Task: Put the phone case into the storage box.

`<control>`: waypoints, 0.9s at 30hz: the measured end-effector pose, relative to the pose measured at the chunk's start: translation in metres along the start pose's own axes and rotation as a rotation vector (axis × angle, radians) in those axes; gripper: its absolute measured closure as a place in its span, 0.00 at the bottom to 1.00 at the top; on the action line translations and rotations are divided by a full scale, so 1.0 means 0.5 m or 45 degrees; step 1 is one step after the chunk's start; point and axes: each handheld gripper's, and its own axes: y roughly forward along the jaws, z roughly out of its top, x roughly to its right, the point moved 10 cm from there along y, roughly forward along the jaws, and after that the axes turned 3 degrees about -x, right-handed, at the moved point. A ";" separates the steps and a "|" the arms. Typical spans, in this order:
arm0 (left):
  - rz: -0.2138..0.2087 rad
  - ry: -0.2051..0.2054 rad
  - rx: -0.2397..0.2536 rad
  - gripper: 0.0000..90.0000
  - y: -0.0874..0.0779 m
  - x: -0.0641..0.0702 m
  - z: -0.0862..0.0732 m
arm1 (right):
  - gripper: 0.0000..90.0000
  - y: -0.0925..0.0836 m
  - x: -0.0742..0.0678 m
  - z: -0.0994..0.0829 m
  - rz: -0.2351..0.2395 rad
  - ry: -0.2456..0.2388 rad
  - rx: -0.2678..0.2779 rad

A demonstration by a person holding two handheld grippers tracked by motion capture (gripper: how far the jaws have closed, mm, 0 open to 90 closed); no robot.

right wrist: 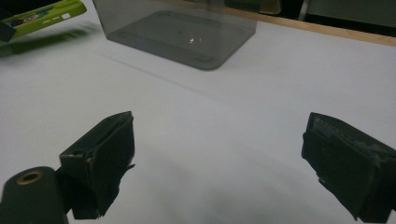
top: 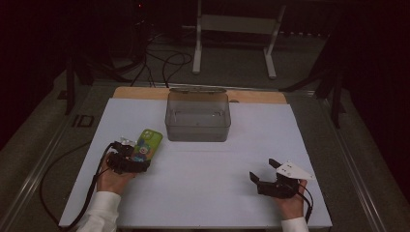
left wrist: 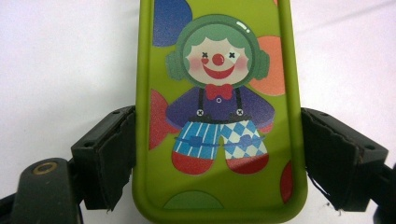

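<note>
A lime-green phone case printed with a clown lies lengthwise between my left gripper's jaws. Both black pads press on its long edges, so this gripper is shut on it. From above, the phone case sits at the table's left with the left gripper on its near end. In the right gripper view the phone case appears at the far left, with its shadow on the table below. My right gripper stands open over bare white table, and it is at the front right.
A smoky clear plastic bin stands empty at the back middle of the white table top, and it appears ahead of the right gripper. A wooden strip borders the far edge. Cables and a white stand lie on the floor beyond.
</note>
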 end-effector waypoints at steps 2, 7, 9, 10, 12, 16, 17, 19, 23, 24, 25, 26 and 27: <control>0.003 -0.005 0.027 0.18 -0.003 -0.001 0.004 | 0.11 0.000 0.001 0.000 0.000 0.000 -0.001; 0.000 -0.044 0.105 0.18 -0.015 -0.002 0.017 | 0.11 0.002 0.000 0.000 0.003 -0.001 -0.003; 0.000 -0.045 0.146 0.18 -0.022 -0.001 0.022 | 0.11 0.002 0.000 -0.001 0.005 0.000 -0.004; -0.002 -0.044 0.167 0.18 -0.026 0.000 0.025 | 0.11 0.002 0.000 0.000 0.005 0.003 -0.005; -0.001 -0.055 0.210 0.18 -0.032 0.002 0.031 | 0.11 0.002 -0.001 0.000 0.017 0.011 -0.005; -0.001 -0.072 0.304 0.18 -0.049 0.004 0.045 | 0.11 0.004 -0.003 0.001 0.039 0.028 -0.001; 0.002 -0.067 0.329 0.18 -0.054 0.004 0.048 | 0.11 0.005 -0.003 0.001 0.043 0.029 -0.001; 0.001 -0.065 0.368 0.18 -0.063 0.007 0.054 | 0.11 0.006 -0.004 0.001 0.049 0.049 0.001; -0.014 -0.054 0.439 0.18 -0.079 0.016 0.065 | 0.11 0.008 -0.006 0.002 0.055 0.067 0.004; -0.018 -0.049 0.455 0.18 -0.083 0.019 0.068 | 0.11 0.008 -0.007 0.002 0.057 0.067 0.003; -0.018 -0.049 0.455 0.18 -0.083 0.019 0.068 | 0.11 0.008 -0.007 0.002 0.057 0.067 0.003; -0.026 -0.041 0.479 0.18 -0.089 0.025 0.072 | 0.11 0.009 -0.008 0.003 0.059 0.071 0.002; -0.029 -0.038 0.489 0.18 -0.092 0.028 0.074 | 0.11 0.011 -0.009 0.003 0.060 0.066 -0.001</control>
